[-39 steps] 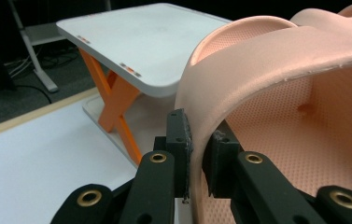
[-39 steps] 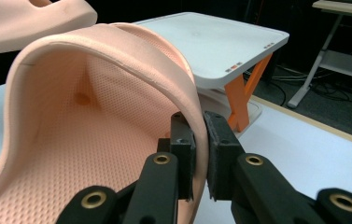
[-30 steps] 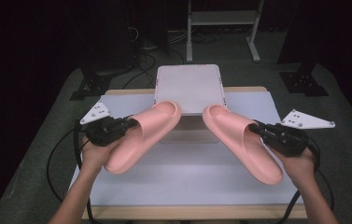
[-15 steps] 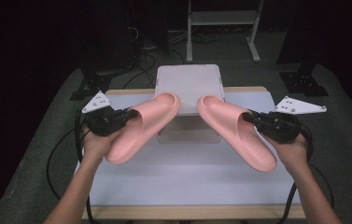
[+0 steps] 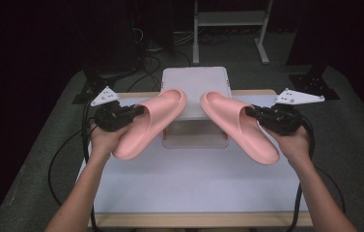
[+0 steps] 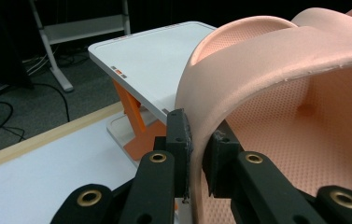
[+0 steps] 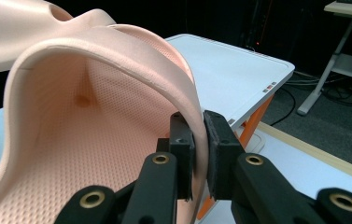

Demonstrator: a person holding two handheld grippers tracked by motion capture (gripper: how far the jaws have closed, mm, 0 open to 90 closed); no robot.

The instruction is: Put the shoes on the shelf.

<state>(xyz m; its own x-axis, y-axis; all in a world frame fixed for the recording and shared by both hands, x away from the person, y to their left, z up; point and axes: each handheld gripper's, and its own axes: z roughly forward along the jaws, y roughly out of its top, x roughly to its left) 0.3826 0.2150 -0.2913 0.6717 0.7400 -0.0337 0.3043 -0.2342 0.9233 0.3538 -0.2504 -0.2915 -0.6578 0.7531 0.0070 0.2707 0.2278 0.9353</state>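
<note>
Two pink foam slippers are held in the air above the table. My left gripper [image 5: 130, 116] is shut on the strap edge of the left slipper [image 5: 150, 123], whose toe points toward the white stand [image 5: 196, 82]. My right gripper [image 5: 256, 115] is shut on the strap edge of the right slipper [image 5: 237, 125]. In the left gripper view the black jaws [image 6: 197, 147] pinch the thin rim of the left slipper [image 6: 276, 93]. The right gripper view has the jaws [image 7: 199, 137] pinching the right slipper [image 7: 94, 116] the same way. Both toes hover close to the stand's top.
The white stand with orange legs [image 6: 134, 130] sits at the back middle of the white table mat [image 5: 194, 179]. A wooden table edge [image 5: 199, 220] runs along the front. Cables [image 5: 61, 159] trail off the left side, and a metal frame [image 5: 230, 29] stands on the floor behind.
Both hands have carried the slippers up and away toward the white stand. The slipper toes now overlap the stand's top instead of lying nearer the person.
</note>
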